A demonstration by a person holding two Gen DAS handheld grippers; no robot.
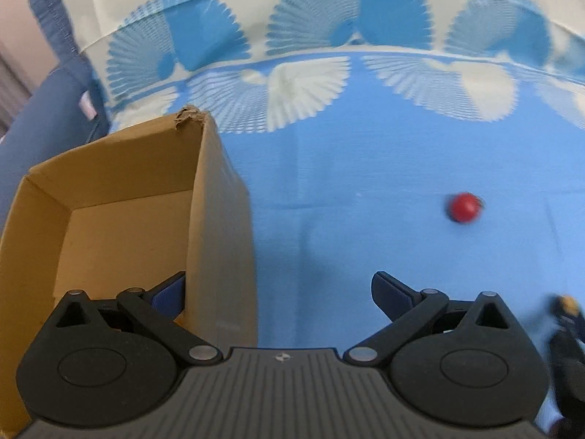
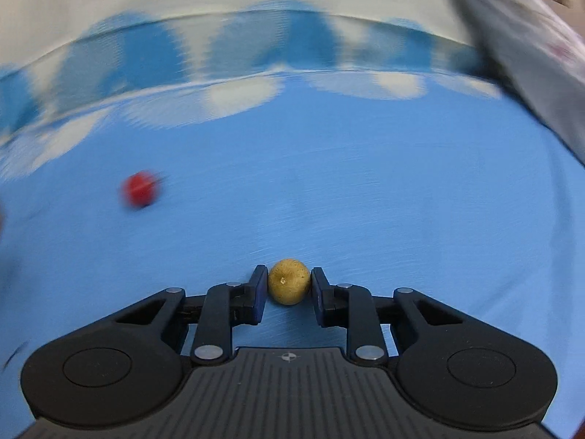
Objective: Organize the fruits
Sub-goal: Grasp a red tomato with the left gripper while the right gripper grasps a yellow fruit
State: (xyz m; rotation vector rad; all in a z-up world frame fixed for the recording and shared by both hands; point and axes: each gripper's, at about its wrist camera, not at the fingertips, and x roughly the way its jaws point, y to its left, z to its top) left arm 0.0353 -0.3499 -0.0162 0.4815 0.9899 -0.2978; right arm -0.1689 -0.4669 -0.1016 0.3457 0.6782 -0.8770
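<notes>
The right gripper is pinching a small round yellow fruit, speckled and matte, between its fingers on the smooth blue cloth surface. The left gripper is hanging wide open and empty, its left finger inside the open cardboard box. A glossy red round fruit is lying far right of the box.

Both views are evenly and brightly lit, without glare; only soft shadows are cast. Strong fisheye bending is seen at the edges. The red fruit is smeared by motion blur, the right view more heavily.
</notes>
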